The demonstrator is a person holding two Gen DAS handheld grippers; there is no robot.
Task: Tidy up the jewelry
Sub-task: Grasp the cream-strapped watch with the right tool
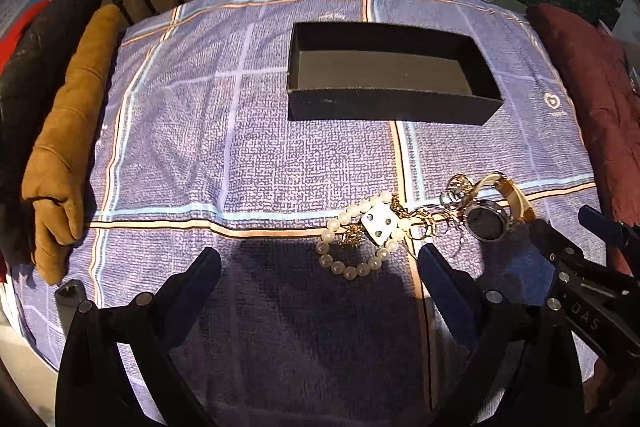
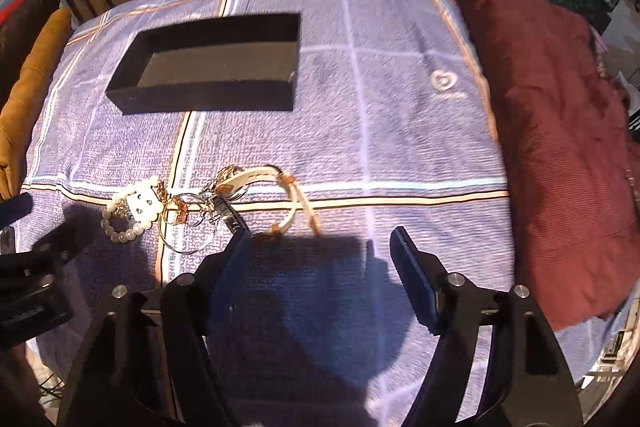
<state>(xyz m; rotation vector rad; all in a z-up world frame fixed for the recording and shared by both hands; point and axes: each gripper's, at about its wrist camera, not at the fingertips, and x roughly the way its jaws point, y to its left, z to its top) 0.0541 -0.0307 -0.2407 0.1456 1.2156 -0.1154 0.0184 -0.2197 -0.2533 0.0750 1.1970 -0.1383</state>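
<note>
Both grippers' fingers (image 1: 208, 259) apart (nothing between them) above pearl bracelet (image 1: 356, 239), watch (image 1: 490, 219), black box (image 1: 384, 103).

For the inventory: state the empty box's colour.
Black box, inside and out; clearest in the left wrist view.

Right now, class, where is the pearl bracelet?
In the left wrist view, the pearl bracelet lies on the plaid blanket, left of the watch.

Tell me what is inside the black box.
The black box shows only its bare dark floor; no jewelry inside. Its near wall hides a strip of the floor.
</note>
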